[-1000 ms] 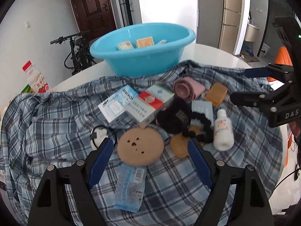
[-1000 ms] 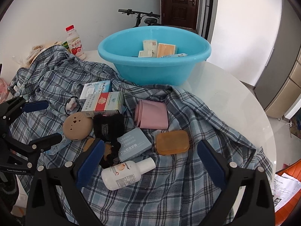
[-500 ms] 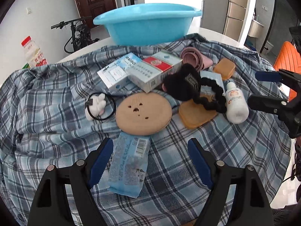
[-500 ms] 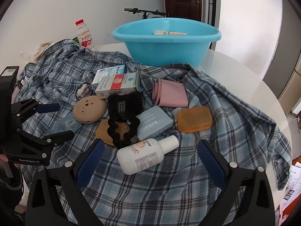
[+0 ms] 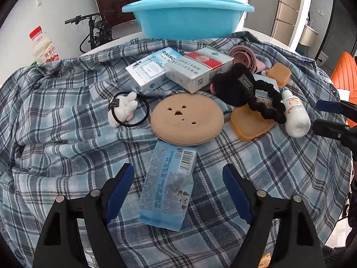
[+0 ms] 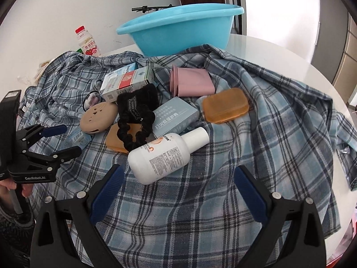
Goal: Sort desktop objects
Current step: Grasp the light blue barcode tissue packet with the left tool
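Observation:
Loose objects lie on a plaid cloth point(image 5: 67, 134) in front of a blue basin point(image 5: 187, 15). My left gripper point(image 5: 178, 187) is open, low over the cloth, its jaws on either side of a light blue packet point(image 5: 167, 185). Beyond it lie a tan round disc point(image 5: 187, 118), a white plush hair tie point(image 5: 125, 109), two boxes point(image 5: 178, 69) and a black scrunchie point(image 5: 252, 96). My right gripper point(image 6: 178, 192) is open, just short of a white bottle point(image 6: 165, 154) lying on its side. The left gripper shows in the right wrist view point(image 6: 60, 140).
In the right wrist view a grey-blue box point(image 6: 176, 116), an amber soap case point(image 6: 225, 105) and a pink folded cup point(image 6: 191, 82) lie behind the bottle. A red-capped drink bottle point(image 6: 87, 42) stands at the far left. The white table's edge point(image 6: 312, 84) curves at the right.
Both grippers have come down and forward toward the cloth. The blue packet now lies between the left jaws, and the white bottle is much closer to the right gripper. Both stayed open.

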Tool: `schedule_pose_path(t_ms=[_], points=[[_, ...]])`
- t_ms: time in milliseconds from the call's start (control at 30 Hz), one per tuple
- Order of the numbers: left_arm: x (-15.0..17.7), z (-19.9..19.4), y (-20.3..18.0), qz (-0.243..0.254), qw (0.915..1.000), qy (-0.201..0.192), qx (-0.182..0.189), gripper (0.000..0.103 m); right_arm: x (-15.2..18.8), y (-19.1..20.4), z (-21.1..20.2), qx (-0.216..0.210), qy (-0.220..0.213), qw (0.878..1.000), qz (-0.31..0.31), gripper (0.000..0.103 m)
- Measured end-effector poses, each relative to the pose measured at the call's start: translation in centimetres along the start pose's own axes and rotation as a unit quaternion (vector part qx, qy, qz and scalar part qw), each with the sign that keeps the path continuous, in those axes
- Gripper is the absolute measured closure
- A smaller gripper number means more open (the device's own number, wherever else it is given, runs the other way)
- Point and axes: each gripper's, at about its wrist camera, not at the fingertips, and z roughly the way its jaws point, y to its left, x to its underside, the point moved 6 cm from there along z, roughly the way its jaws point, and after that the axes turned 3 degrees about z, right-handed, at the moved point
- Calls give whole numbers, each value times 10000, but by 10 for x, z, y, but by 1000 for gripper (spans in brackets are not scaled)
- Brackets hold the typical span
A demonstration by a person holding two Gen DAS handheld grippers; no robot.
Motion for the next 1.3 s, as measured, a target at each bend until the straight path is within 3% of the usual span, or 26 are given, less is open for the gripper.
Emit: schedule_pose_path(t_ms=[967, 1000, 1033, 1133, 1300], points=[[1, 18, 10, -378, 9991, 145, 138, 20, 7, -7, 3, 175, 72, 9998, 15, 5], [1, 18, 11, -384, 9991, 150, 128, 23, 7, -6, 2, 171, 66, 9998, 6, 5], [1, 18, 12, -388, 9991, 164, 102, 36, 7, -6, 2, 176, 59, 9998, -12, 5], [2, 15, 11, -354, 9992, 173, 102, 57, 6, -6, 1, 216, 38, 9998, -39, 5], [2, 2, 9, -244, 9997, -24, 78, 60, 7, -11, -1, 197, 7, 9998, 51, 5]])
